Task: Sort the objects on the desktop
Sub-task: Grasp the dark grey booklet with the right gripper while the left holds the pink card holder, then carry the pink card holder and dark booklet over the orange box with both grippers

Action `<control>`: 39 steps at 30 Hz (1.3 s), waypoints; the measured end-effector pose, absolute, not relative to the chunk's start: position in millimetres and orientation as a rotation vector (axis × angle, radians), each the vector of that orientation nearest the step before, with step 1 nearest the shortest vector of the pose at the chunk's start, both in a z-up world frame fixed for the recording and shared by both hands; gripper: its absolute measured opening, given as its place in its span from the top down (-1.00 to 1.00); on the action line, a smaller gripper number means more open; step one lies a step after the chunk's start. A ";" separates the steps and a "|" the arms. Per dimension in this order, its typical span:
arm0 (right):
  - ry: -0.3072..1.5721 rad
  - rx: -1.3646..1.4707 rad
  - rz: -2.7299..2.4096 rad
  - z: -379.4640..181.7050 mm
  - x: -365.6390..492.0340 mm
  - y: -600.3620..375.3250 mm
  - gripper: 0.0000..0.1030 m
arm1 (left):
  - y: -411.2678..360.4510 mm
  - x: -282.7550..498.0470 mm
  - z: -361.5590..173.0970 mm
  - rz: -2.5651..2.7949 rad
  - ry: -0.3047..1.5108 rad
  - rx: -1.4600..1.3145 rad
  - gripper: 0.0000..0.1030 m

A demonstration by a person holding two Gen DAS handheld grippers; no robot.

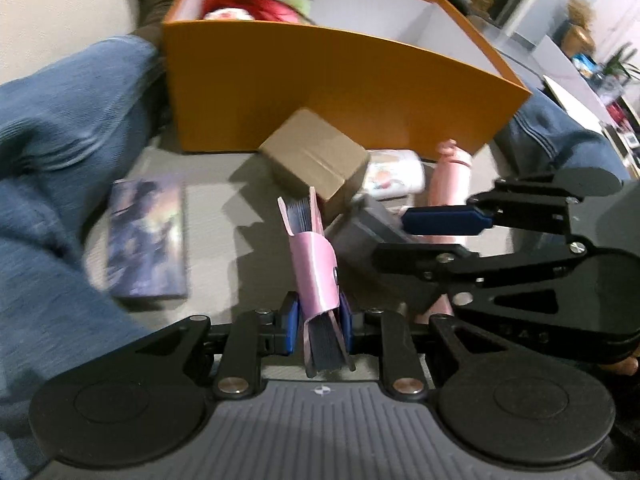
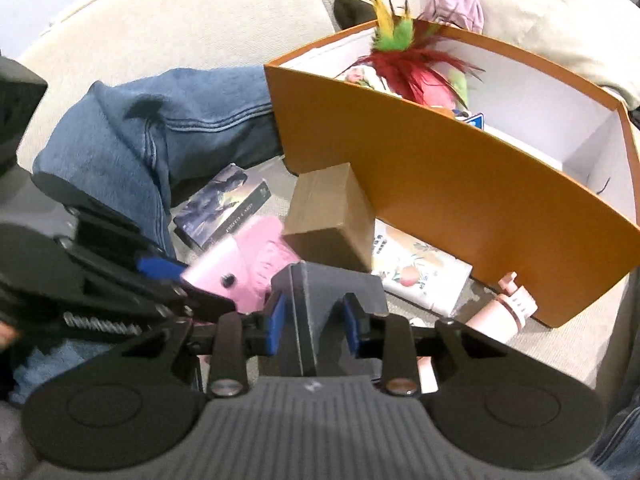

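- Left wrist view: the left gripper point(image 1: 319, 322) pinches a pink card wallet point(image 1: 314, 264) upright between its blue pads, above the grey floor.
- Right wrist view: the right gripper point(image 2: 314, 320) clamps a grey box point(image 2: 320, 292) between its pads.
- Just beyond, a brown carton point(image 2: 330, 216) touches the orange box point(image 2: 460, 184), which holds a feathered toy point(image 2: 404, 60).
- A pink bottle point(image 2: 504, 308) lies beside the orange box.

Purple card box point(image 1: 148, 240) motion-blurred, print unreadable; pink bottle point(image 2: 502, 312) partly behind gripper frame
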State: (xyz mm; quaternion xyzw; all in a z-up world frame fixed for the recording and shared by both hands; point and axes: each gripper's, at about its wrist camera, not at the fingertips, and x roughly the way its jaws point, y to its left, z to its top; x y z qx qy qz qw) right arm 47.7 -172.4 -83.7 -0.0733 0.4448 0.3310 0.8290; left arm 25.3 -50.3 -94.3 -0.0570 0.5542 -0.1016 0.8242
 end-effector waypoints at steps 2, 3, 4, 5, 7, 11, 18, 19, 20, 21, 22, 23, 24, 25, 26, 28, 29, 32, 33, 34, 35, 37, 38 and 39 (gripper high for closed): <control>0.963 -0.109 0.700 -82.1 54.7 -181.5 0.38 | -55.4 27.9 -98.6 -0.225 1.174 -0.114 0.55; 0.974 -0.081 0.698 -82.0 58.5 -185.9 0.38 | -56.9 29.3 -100.6 -0.235 1.175 -0.121 0.55; 0.984 -0.056 0.694 -82.6 60.8 -189.7 0.38 | -57.5 29.8 -101.4 -0.244 1.173 -0.127 0.55; 0.994 -0.035 0.689 -83.5 64.0 -192.4 0.36 | -58.0 30.4 -101.6 -0.250 1.165 -0.132 0.55; 1.007 -0.004 0.684 -84.5 67.7 -196.1 0.34 | -57.5 31.1 -102.0 -0.260 1.156 -0.147 0.55; 1.009 -0.013 0.699 -86.1 66.6 -196.2 0.27 | -53.4 32.9 -105.1 -0.276 1.155 -0.198 0.54; 1.025 -0.045 0.732 -93.1 64.7 -197.4 0.09 | -52.0 34.9 -106.1 -0.281 1.152 -0.216 0.54; 1.014 -0.065 0.737 -92.8 63.2 -195.1 0.08 | -51.1 34.9 -106.4 -0.282 1.153 -0.220 0.54; 0.999 -0.093 0.743 -92.7 60.9 -192.0 0.07 | -49.3 35.2 -107.0 -0.280 1.155 -0.231 0.54; 0.984 -0.129 0.752 -92.1 57.6 -188.6 0.06 | -47.3 35.9 -107.9 -0.277 1.159 -0.244 0.55; 0.968 -0.159 0.757 -91.5 54.5 -186.1 0.07 | -46.4 36.5 -108.9 -0.272 1.161 -0.251 0.55; 0.958 -0.182 0.762 -91.4 52.0 -184.0 0.06 | -45.3 36.8 -109.7 -0.273 1.164 -0.260 0.55; 0.948 -0.203 0.764 -91.7 49.8 -182.2 0.05 | -45.0 37.1 -109.9 -0.275 1.164 -0.266 0.55; 0.931 -0.238 0.767 -92.0 46.1 -179.3 0.04 | -45.2 37.2 -110.0 -0.276 1.164 -0.266 0.55; 0.918 -0.270 0.770 -92.6 43.1 -176.6 -0.01 | -45.8 37.2 -109.9 -0.277 1.163 -0.264 0.55; 0.881 -0.350 0.767 -94.7 35.8 -169.2 -0.06 | -46.8 37.3 -110.2 -0.278 1.163 -0.267 0.55; 0.865 -0.373 0.756 -95.2 33.6 -166.9 -0.04 | -46.8 37.3 -110.2 -0.277 1.163 -0.267 0.55; 0.848 -0.383 0.738 -94.9 32.9 -164.0 -0.03 | -47.1 35.4 -111.4 -0.267 1.166 -0.256 0.55; 0.847 -0.378 0.737 -94.4 33.7 -164.4 -0.01 | -47.3 34.6 -111.8 -0.265 1.166 -0.249 0.54; 0.850 -0.372 0.735 -93.8 35.2 -165.5 -0.01 | -47.3 34.1 -111.8 -0.260 1.167 -0.239 0.53; 0.854 -0.363 0.733 -93.1 36.1 -166.3 0.01 | -47.7 34.0 -111.7 -0.255 1.168 -0.229 0.52; 0.865 -0.339 0.733 -92.1 39.3 -169.3 0.02 | -46.8 33.8 -112.0 -0.254 1.169 -0.221 0.51; 0.873 -0.323 0.732 -92.2 41.7 -170.6 0.02 | -46.0 33.3 -112.5 -0.253 1.170 -0.223 0.51; 0.880 -0.310 0.731 -92.7 43.0 -170.6 0.01 | -45.0 33.2 -113.2 -0.249 1.170 -0.228 0.51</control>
